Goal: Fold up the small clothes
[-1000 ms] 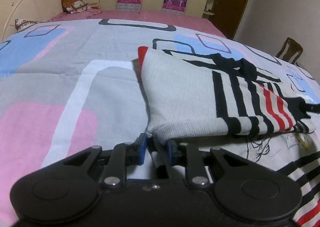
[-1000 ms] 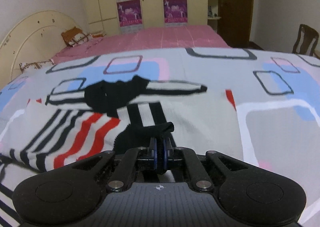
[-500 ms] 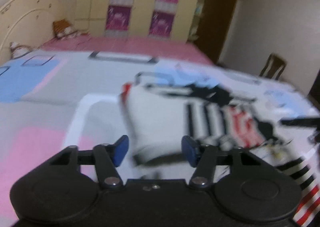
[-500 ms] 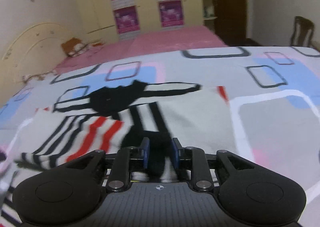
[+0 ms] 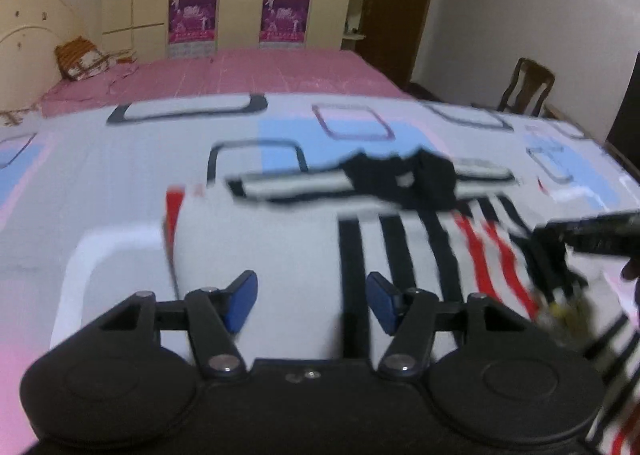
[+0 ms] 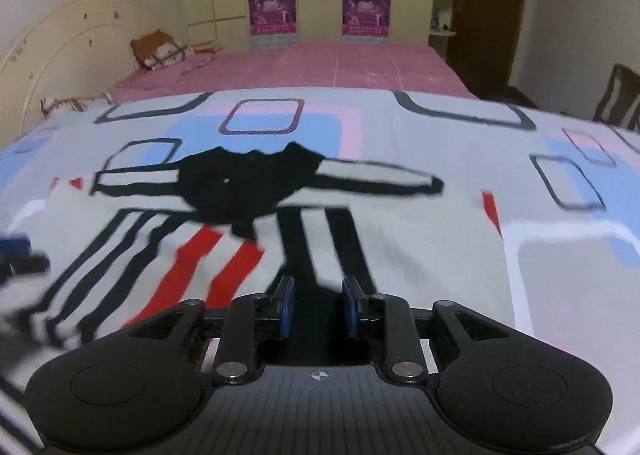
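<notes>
Both claws off the sweater, folded sweater flat on the bed.

We see the left claw (image 5: 312, 301) opening, nothing between its pads; the right claw (image 6: 318, 311) stands narrowly parted, clamping nothing. The striped sweater (image 5: 304, 255) lies just ahead of both, long axis across the bed, black collar (image 6: 244, 187) at the far side, sleeves running sideways from it. The sweater's plain end has a clean folded edge, with bare bedspread (image 5: 120, 183) beyond it. Chair (image 5: 528, 87) well off, past the bed.
</notes>
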The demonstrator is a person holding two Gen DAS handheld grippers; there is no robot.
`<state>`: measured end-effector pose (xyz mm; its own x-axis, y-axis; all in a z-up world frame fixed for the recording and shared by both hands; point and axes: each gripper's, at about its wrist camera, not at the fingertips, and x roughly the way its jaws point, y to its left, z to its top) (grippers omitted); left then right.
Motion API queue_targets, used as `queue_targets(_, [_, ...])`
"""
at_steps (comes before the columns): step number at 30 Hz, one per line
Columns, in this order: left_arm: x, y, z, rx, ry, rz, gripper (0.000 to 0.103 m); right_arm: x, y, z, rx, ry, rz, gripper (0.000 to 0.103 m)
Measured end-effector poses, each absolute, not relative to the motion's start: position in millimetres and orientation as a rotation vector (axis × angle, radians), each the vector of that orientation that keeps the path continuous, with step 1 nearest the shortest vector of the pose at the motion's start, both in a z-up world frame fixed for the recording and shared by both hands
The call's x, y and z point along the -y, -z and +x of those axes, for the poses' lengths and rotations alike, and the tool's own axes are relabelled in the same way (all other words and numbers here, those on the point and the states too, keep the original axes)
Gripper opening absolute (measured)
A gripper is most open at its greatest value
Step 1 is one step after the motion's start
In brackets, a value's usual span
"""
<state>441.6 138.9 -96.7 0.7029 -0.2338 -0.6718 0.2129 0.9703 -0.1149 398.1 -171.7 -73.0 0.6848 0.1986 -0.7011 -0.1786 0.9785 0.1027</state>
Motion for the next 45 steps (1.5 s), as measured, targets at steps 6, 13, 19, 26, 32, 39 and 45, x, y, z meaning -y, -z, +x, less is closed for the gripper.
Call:
queue_targets(6, [-161.6,131.9,512.5,-0.823,0.186,-0.012,0.068,187.3,101.6,442.9,-0.858,-0.144,0.029,0.024])
queue_targets(13, [-143.6,99.5,475.5,-0.724,0.228,-0.063,0.066,162.8,71.4,423.8,-0.782,-0.215,0.089,0.025])
queue_targets(19, [-78.3,113.4,475.3,-0.77,0.273,0.02,0.062,89.4,81.2,424.2,-0.808,-0.419,0.011,0.024])
queue_targets(26, [-112.5,130.2,464.0,-0.793,0.211,0.094,0.063,139.9,97.1,412.7,-0.821,-0.17,-0.039,0.024])
queue_targets(32, [-113.2,113.4,445.3,-0.771,0.213,0.066,0.061,190.6,87.3,398.6,-0.831,-0.109,0.067,0.025])
queue_targets(39, [-57.1,126.2,419.7,-0.783,0.308,0.114,0.064,153.5,93.1,366.0,-0.82,-0.218,-0.039,0.033])
queue_targets(45, [-101.9,124.4,411.9,-0.783,0.254,0.017,0.068,198.6,83.1,361.5,-0.831,-0.117,0.103,0.035])
